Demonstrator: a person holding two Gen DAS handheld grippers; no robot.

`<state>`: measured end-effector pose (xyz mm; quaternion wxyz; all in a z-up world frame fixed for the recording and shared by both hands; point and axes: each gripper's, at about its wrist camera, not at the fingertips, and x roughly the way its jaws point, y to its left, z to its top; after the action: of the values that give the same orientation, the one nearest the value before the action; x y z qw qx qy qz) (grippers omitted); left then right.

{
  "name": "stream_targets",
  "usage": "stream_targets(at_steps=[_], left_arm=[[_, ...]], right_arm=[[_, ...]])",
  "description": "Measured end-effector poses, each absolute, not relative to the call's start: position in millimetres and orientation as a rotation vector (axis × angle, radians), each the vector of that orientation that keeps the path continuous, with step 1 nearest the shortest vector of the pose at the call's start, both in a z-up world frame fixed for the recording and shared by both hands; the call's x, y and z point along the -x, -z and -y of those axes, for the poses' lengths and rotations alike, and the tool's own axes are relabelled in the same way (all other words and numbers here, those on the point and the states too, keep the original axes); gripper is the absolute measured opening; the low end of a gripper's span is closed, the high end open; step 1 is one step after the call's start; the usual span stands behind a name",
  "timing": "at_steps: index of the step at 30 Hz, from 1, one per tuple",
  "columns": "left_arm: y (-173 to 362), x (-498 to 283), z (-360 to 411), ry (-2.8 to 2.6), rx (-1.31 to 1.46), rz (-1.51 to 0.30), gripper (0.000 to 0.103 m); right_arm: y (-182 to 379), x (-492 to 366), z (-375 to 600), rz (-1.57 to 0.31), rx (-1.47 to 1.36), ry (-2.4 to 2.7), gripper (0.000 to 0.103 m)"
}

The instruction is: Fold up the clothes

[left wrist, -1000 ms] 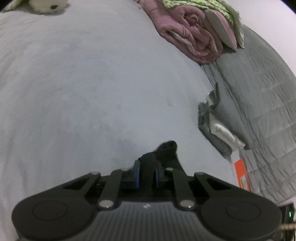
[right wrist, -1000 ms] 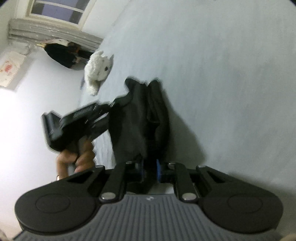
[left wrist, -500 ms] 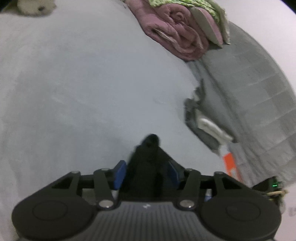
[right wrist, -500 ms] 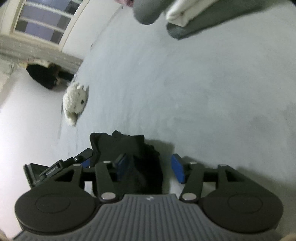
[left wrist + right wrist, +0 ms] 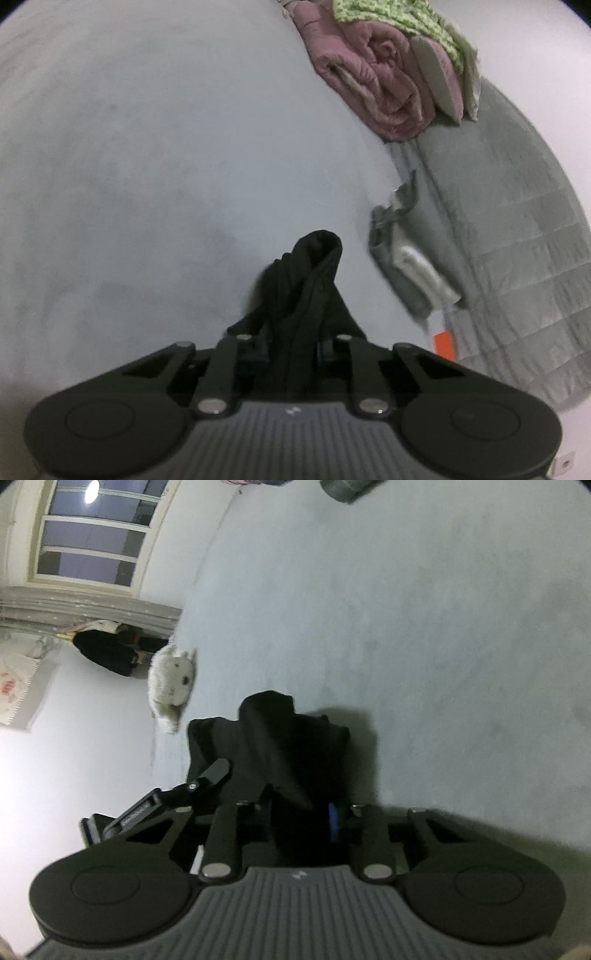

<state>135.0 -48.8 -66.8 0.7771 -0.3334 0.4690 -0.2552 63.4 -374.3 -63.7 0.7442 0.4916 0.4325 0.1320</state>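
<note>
Overhead, pale grey bedsheet [image 5: 155, 155], window [image 5: 92, 535] beyond.

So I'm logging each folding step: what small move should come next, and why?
Probably draw the two grippers apart. The left gripper and right gripper both pinch the black garment, which hangs bunched and twisted between them above the grey bed. It likely needs spreading flat before any fold.
</note>
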Motion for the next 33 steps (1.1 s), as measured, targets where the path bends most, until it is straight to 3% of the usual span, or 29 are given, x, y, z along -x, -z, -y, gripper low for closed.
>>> stream_targets(at_steps=[8, 20, 26, 33], left_arm=[[-2.3, -150.2, 111.1, 0.626, 0.756, -0.921, 0.018], [-67.0, -253.4, 255.9, 0.726, 0.773, -0.844, 0.018], [-66.4, -302.8, 300.6, 0.728, 0.781, -0.853, 0.018], [-21.3, -346.7, 322.9, 0.646, 0.769, -0.934, 0.018]], right_arm=[[-4.7, -71.2, 430.7, -0.838, -1.040, -0.279, 0.028], [-93.6, -125.7, 554.1, -0.666, -0.993, -0.131, 0.028], [-93.6, -166.5, 600.8, -0.636, -0.984, -0.070, 0.029], [-48.7, -199.8, 634.8, -0.662, -0.980, 0.004, 0.033]])
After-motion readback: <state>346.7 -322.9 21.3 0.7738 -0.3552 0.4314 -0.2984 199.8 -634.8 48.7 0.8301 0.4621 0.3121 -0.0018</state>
